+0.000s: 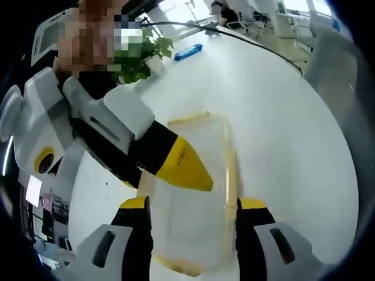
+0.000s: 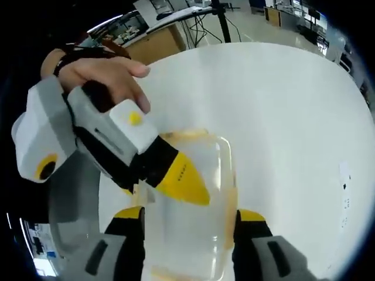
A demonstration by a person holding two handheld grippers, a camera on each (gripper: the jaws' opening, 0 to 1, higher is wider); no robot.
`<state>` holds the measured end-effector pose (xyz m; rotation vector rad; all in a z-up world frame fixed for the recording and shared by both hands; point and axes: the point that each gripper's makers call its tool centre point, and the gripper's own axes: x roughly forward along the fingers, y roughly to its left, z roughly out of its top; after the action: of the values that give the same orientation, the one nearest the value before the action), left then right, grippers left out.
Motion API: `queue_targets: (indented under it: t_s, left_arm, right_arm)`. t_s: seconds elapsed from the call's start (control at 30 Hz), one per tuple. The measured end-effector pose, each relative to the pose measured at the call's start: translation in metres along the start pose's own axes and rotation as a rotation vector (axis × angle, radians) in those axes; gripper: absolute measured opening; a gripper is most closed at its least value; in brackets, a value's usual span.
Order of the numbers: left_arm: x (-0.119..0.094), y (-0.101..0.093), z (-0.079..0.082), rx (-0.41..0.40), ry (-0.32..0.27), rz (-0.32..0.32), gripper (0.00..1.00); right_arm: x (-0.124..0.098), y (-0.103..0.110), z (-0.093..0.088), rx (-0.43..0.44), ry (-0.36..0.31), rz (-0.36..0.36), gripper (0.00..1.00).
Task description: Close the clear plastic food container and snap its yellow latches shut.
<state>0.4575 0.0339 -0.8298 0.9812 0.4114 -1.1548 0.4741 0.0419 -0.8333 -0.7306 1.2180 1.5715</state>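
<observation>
Container (image 1: 196, 193) of clear plastic, rectangular with rounded corners, lies on the white tabletop (image 1: 281, 117), its yellow latches (image 1: 231, 175) along the rims; whether the lid is fully seated cannot be told. In the left gripper view, the left gripper (image 1: 193, 208) has its 2 fingers apart, straddling the container's sides, while the right gripper (image 1: 184, 167) slants in from the left with its yellow tip over the lid. The right gripper view mirrors this: fingers (image 2: 132, 219) apart around the container (image 2: 190, 199), a hand (image 2: 102, 76) gripping the other tool. The container's long axis runs away from both cameras, toward the tabletop's far edge.
</observation>
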Motion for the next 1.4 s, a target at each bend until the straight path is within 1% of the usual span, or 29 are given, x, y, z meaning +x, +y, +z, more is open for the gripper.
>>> queue_targets:
  t_s: [0.07,0.13,0.2,0.27,0.33,0.37,0.43,0.47,0.5,0.57,0.7,0.87,0.97,1.07,1.13,1.17,1.23,1.27,1.3,1.33,1.4]
  left_arm:
    - [0.001,0.0,0.001,0.012,0.012,0.008,0.54]
    - [0.001,0.0,0.0,0.026,0.011,0.013,0.55]
    - [0.001,-0.001,0.001,0.041,0.008,0.007,0.56]
    - [0.0,-0.002,0.002,0.042,0.011,0.001,0.56]
    - [-0.003,-0.004,0.006,0.022,0.011,-0.028,0.57]
    - [-0.005,-0.005,0.009,0.016,0.007,-0.033,0.56]
    - [-0.01,-0.002,0.016,0.002,-0.013,-0.027,0.53]
    - [-0.013,0.001,0.018,-0.027,-0.011,-0.017,0.53]
    - [-0.015,0.002,0.019,-0.037,-0.004,-0.009,0.54]
    - [-0.019,0.005,0.022,-0.021,-0.016,-0.003,0.56]
    - [-0.021,0.005,0.019,-0.018,-0.002,-0.008,0.56]
    - [-0.022,0.004,0.017,-0.012,0.008,-0.011,0.55]
    - [-0.023,0.003,0.015,0.004,0.026,-0.019,0.54]
    - [-0.027,0.007,0.015,0.003,0.025,-0.035,0.54]
    - [-0.029,0.01,0.016,-0.017,0.022,-0.057,0.55]
    - [-0.03,0.011,0.016,-0.041,0.018,-0.073,0.55]
    - [-0.03,0.006,0.018,-0.13,-0.006,-0.153,0.56]
    - [-0.03,0.006,0.02,-0.155,-0.018,-0.178,0.59]
    - [-0.03,0.008,0.021,-0.155,-0.026,-0.187,0.6]
    - [-0.03,0.013,0.019,-0.148,-0.017,-0.185,0.6]
    - [-0.031,0.019,0.016,-0.146,0.001,-0.204,0.59]
  right_arm:
    - [0.0,0.0,0.001,-0.012,-0.047,0.025,0.6]
    - [0.0,0.0,0.0,-0.008,-0.046,0.024,0.6]
    - [0.001,0.002,0.001,0.014,-0.03,0.019,0.61]
    - [0.0,0.004,0.001,0.013,-0.029,0.012,0.61]
    - [-0.003,0.004,0.001,-0.017,-0.016,-0.011,0.59]
    - [-0.008,0.002,0.001,-0.031,-0.006,-0.031,0.59]
    - [-0.018,0.002,0.011,-0.029,-0.045,-0.047,0.59]
    - [-0.022,0.004,0.014,-0.018,-0.061,-0.044,0.59]
    - [-0.026,0.004,0.013,-0.028,-0.061,-0.047,0.59]
    - [-0.029,0.003,0.009,-0.032,-0.049,-0.06,0.59]
    - [-0.032,0.001,0.0,-0.033,-0.008,-0.083,0.6]
    - [-0.034,0.001,0.002,-0.041,-0.008,-0.103,0.58]
    - [-0.034,0.003,0.003,-0.043,-0.008,-0.112,0.57]
    - [-0.036,0.006,0.003,-0.055,0.0,-0.129,0.57]
    - [-0.039,0.009,0.005,-0.062,-0.009,-0.14,0.57]
    - [-0.041,0.009,0.005,-0.071,-0.012,-0.156,0.55]
    - [-0.043,0.013,0.004,-0.078,-0.013,-0.172,0.53]
    - [-0.044,0.013,0.005,-0.074,-0.018,-0.181,0.53]
    - [-0.045,0.014,0.005,-0.071,-0.028,-0.195,0.53]
    - [-0.045,0.015,0.006,-0.075,-0.029,-0.209,0.53]
    - [-0.043,0.02,0.005,-0.095,-0.032,-0.236,0.53]
